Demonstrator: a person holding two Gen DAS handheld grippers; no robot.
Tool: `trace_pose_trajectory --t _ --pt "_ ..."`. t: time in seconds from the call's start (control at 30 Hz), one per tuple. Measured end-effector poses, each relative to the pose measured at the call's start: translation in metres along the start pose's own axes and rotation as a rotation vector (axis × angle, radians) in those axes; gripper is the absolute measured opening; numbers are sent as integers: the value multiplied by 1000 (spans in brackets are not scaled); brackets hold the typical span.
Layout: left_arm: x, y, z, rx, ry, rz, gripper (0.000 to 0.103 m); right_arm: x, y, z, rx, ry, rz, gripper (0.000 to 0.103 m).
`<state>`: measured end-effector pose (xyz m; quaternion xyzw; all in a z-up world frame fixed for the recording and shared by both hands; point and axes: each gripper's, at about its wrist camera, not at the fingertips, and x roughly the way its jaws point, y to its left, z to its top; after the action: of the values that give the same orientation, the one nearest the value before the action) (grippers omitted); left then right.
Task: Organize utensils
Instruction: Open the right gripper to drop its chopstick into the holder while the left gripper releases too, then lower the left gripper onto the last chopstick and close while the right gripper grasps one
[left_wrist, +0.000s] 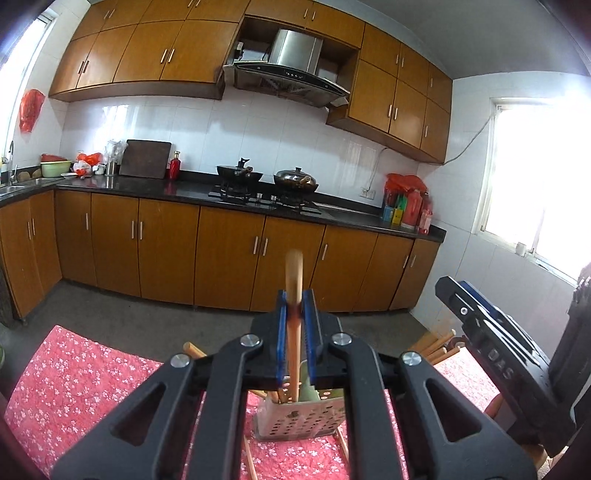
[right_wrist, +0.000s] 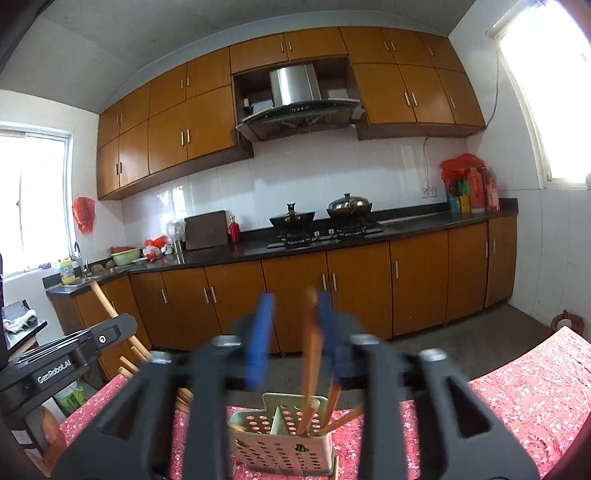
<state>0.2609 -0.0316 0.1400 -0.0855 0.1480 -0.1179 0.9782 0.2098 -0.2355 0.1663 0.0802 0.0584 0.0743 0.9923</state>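
Left gripper (left_wrist: 295, 332) sits closest, blue pads pinched on a chopstick (left_wrist: 294, 295) standing in the holder (left_wrist: 295, 424). That holder is on the pink cloth (left_wrist: 74, 387), near its front edge, with bare cloth to the left. Right gripper (right_wrist: 291, 332) is blurry, jaws apart around another chopstick (right_wrist: 312, 332), with the right pad just beside it and a gap on the left.
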Motion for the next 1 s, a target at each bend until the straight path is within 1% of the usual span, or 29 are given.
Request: trace_pose_trajectory --t 0.13,0.27,0.33,0.4,0.43,0.47,0.5,0.53,0.57,0.63,0.67,0.7,0.77,0.87,1.0 --pt "-20 4 1 -10 -26 10 18 -18 -2 9 -6 -15 -4 44" --pt "-49 15 -2 -31 -47 29 27 -47 -14 11 10 -18 -35 44" --pt "-65 25 -11 -43 -47 53 29 -59 -23 4 20 5 -61 44" --pt "-75 36 -24 -49 -28 83 32 -66 -34 -12 20 69 -99 44" --pt "-78 44 -36 -55 0 103 33 -66 -38 -21 19 103 -113 44" --pt "-79 51 -46 -61 29 114 33 -63 -45 -39 18 178 -135 44" --pt "-77 59 -60 -67 74 126 33 -60 -49 -50 22 224 -141 44" --pt "-72 65 -72 -71 118 136 33 -56 -54 -64 34 283 -139 44" --pt "-67 70 -86 -76 164 144 33 -50 -59 -85 49 367 -131 44" --pt "-55 80 -116 -93 273 152 33 -42 -63 -119 73 498 -109 38" --pt "-49 82 -130 -100 320 147 33 -37 -62 -142 93 579 -82 32" --pt "-45 82 -141 -108 360 143 33 -35 -61 -156 106 624 -64 29" --pt "-38 83 -168 -120 436 125 33 -33 -54 -180 116 696 -29 26" --pt "-32 73 -194 -115 511 93 33 -33 -39 -201 101 744 -3 25" --pt "-33 54 -215 -79 553 59 33 -30 -31 -212 68 776 6 25"
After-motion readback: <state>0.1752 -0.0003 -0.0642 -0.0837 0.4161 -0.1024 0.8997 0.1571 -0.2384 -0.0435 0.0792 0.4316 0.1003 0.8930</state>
